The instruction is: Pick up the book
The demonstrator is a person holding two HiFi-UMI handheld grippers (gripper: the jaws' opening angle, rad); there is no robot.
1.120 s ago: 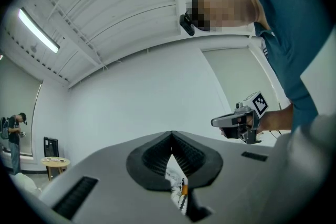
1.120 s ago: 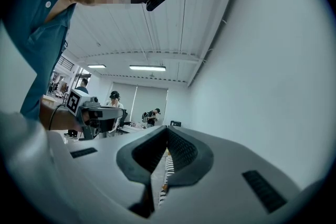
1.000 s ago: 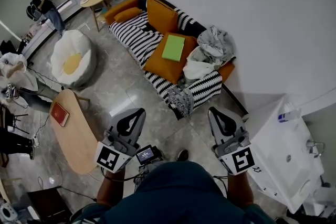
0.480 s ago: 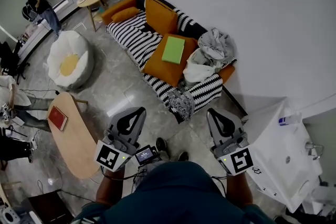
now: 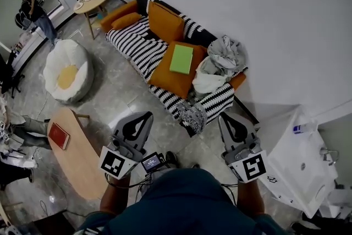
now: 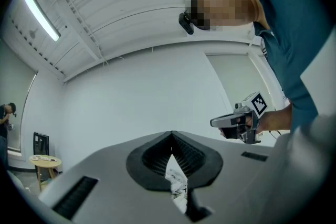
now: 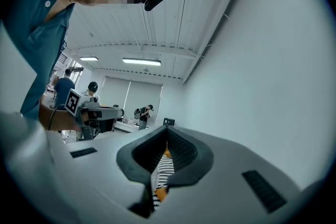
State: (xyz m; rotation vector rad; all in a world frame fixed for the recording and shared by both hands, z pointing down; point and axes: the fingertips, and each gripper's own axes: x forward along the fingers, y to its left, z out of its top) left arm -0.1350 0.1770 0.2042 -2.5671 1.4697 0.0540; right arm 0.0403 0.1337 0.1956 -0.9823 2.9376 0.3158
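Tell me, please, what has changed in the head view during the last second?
The person has stepped toward the sofa: it and the green book on it sit lower in the head view, and the wooden table has slid down and left. Nothing was taken or let go. The left gripper and right gripper stay shut and empty.

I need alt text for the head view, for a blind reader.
From above, a person holds the left gripper and right gripper, both shut and empty, toward a striped sofa. A green book lies on its orange cushion; a red book lies on a wooden table at the left.
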